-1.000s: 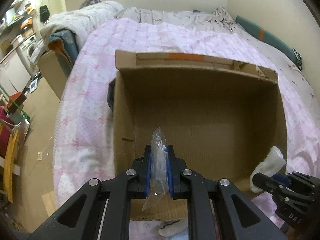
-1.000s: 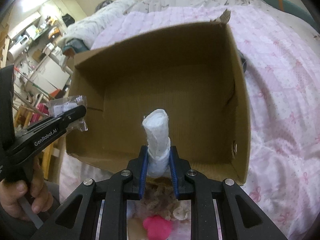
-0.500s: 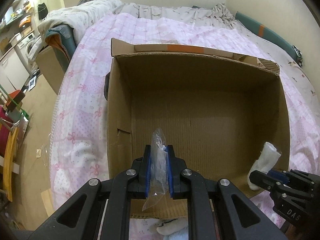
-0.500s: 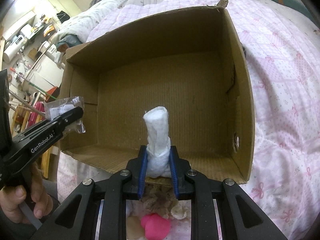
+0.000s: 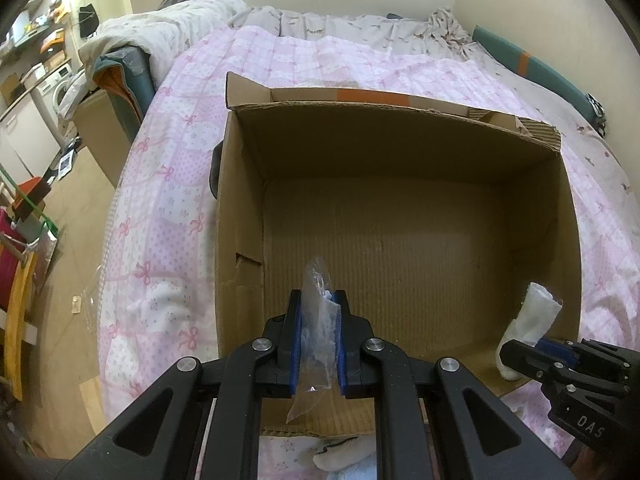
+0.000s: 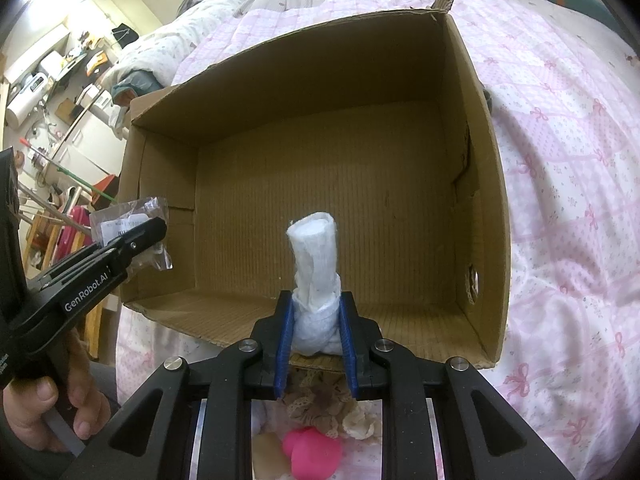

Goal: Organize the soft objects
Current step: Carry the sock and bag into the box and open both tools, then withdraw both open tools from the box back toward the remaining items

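My left gripper [image 5: 316, 344] – clamped on a clear plastic packet [image 5: 318, 332], over the near-left rim of the cardboard box [image 5: 400, 240] | my right gripper [image 6: 316, 336] – clamped on a rolled white cloth [image 6: 316, 276] standing upright, above the box's near edge | box ahead of both, on the pink bed quilt [image 6: 560, 160] | pink soft toy [image 6: 312, 454] below my right gripper.

The left wrist view looks forward and down along its hand-held gripper [image 5: 316, 340] from the near left edge of the cardboard box [image 5: 240, 208] on the bed [image 5: 168, 184]. The right wrist view looks likewise along its hand-held gripper [image 6: 316, 336] from the near right, close above. Both share the box's inside, and each catches the other gripper at its edge.
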A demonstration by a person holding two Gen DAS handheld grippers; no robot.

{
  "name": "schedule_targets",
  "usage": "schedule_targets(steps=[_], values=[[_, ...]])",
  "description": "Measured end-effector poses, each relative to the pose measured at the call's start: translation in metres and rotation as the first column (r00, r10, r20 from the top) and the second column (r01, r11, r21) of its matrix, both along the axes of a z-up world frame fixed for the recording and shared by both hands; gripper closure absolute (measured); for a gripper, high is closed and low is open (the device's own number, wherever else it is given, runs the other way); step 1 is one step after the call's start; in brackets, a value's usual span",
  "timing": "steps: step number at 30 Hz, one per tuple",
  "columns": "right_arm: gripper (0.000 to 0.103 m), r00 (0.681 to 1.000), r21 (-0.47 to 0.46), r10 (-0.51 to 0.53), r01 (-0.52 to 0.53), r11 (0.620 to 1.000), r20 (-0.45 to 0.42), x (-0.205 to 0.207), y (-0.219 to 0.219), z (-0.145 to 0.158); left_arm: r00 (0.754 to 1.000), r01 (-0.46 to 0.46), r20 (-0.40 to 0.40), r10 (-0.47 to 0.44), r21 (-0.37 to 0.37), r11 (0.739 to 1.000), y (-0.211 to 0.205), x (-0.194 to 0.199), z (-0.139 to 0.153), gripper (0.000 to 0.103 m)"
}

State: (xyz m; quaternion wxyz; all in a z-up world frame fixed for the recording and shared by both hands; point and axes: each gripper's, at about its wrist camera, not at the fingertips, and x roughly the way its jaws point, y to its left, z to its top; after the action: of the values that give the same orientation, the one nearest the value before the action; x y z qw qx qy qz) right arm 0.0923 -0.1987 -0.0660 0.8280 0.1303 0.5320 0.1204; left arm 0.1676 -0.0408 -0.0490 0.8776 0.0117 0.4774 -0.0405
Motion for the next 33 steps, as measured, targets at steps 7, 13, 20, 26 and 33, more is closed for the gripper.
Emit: schedule_targets(steps=[7,13,20,26,33], values=[[0.080,1.000,0.003,-0.004,0.004,1.000,-0.001,0.000,-0.001,0.001,1.000,0.005,-0.009,-0.005,-0.004,1.000,0.000,0.000,-0.002,0.090],[0.080,1.000,0.007,-0.007,0.007,1.000,0.000,0.000,-0.001,0.000,1.000,0.010,-0.007,-0.010,-0.007,1.000,0.000,0.000,-0.001,0.081],[0.042,0.999,0.031,-0.035,0.035,0.999,-0.001,0.000,-0.004,0.000,1.000,-0.007,0.019,0.007,-0.003,1.000,0.000,-0.003,0.004,0.041],[0.019,0.994,0.072,-0.093,0.088,0.993,0.063,-0.003,-0.015,0.011,1.000,-0.016,0.014,0.016,-0.006,1.000,0.003,-0.001,0.004,0.041],[0.019,0.994,0.071,-0.092,0.088,0.994,0.055,-0.003,-0.013,0.009,1.000,-0.015,0.019,0.015,-0.011,1.000,0.003,-0.002,0.006,0.041]])
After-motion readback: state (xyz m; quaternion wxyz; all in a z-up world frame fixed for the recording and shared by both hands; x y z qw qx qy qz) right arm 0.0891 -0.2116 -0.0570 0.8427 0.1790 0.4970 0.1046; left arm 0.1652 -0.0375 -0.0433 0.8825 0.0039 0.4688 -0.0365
